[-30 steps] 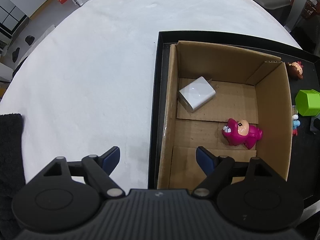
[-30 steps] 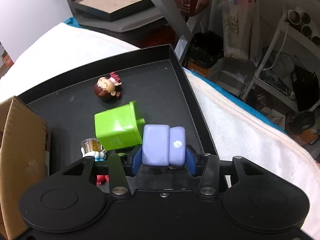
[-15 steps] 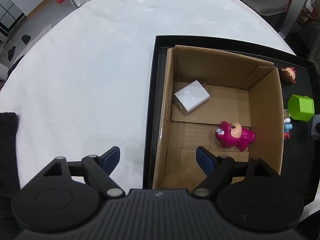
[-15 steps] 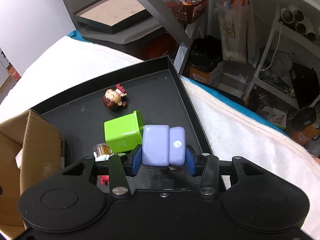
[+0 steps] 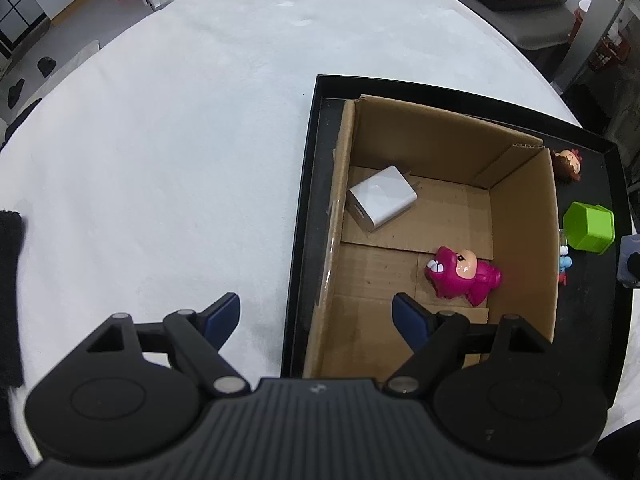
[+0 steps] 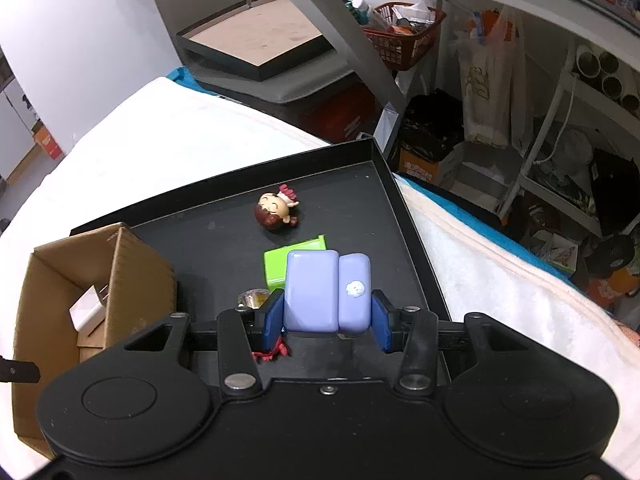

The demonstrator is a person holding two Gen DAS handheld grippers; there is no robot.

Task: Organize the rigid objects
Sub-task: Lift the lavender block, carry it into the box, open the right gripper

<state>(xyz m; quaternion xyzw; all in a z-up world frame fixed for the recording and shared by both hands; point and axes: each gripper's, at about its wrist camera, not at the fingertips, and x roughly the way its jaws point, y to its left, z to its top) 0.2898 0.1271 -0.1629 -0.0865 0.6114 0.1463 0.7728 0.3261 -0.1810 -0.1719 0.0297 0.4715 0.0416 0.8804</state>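
My right gripper (image 6: 326,322) is shut on a lilac block toy (image 6: 326,290), held above the black tray (image 6: 384,184). On the tray lie a green cube (image 6: 276,264), a brown-haired doll head (image 6: 274,212) and a small figure partly hidden under the jaws. A cardboard box (image 5: 520,216) stands in the tray's left part; inside are a white charger (image 5: 382,202) and a pink figure (image 5: 464,276). My left gripper (image 5: 316,316) hangs open over the box's near left wall, nothing between its fingers. The green cube (image 5: 588,226) shows right of the box.
The tray (image 5: 306,208) rests on a white cloth-covered table (image 5: 160,140). Beyond the table's far edge are another dark tray (image 6: 256,52), a metal frame leg (image 6: 344,36), a red basket (image 6: 404,32) and cluttered shelves. A black cloth (image 5: 10,292) lies at the left edge.
My right gripper has risen with the lilac block, so the tray and box look farther below. The left view has shifted slightly; the left gripper stays open.
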